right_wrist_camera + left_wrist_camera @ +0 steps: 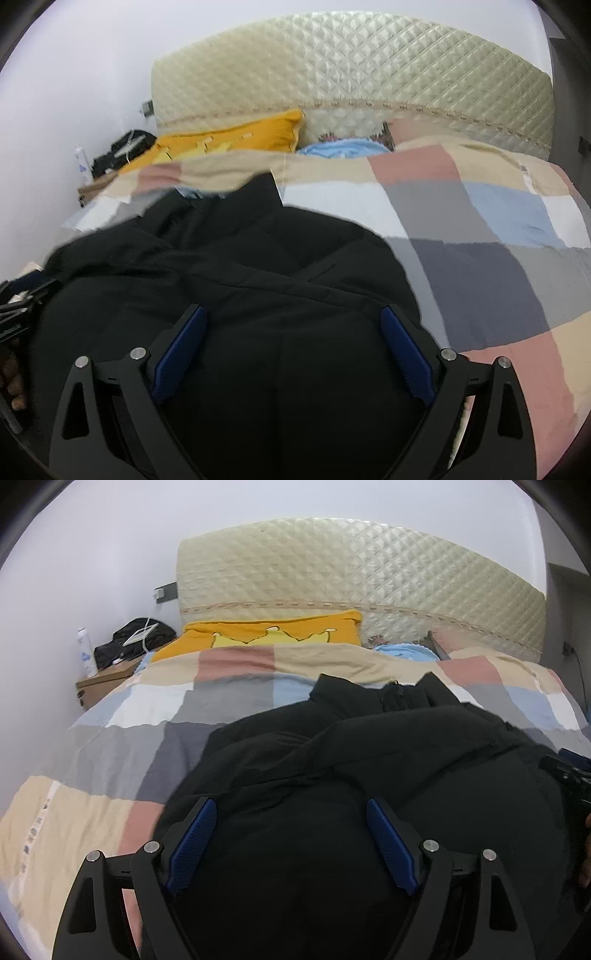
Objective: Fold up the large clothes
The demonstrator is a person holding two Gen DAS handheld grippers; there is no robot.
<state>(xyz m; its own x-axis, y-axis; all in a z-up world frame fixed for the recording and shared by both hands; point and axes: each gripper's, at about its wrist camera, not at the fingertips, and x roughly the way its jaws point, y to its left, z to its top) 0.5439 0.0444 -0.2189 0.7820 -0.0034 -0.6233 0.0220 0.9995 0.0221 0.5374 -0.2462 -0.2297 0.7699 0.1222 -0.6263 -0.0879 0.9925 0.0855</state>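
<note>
Left gripper [291, 805]: fingers spread wide over the black jacket [369, 753]
Right gripper [293, 314]: wide too, nothing held
Jacket: bunched on checked quilt [480, 236]

A home bedroom: a bed spread with a patchwork duvet [229, 701] of pink, beige, grey and blue squares stands against a quilted cream headboard [354, 579]. An orange pillow [266, 631] lies at its head. Beside the bed, a cardboard box [103, 683] carries a spray bottle [84, 651] and a black bag [136, 638] below a wall socket [165, 592].
</note>
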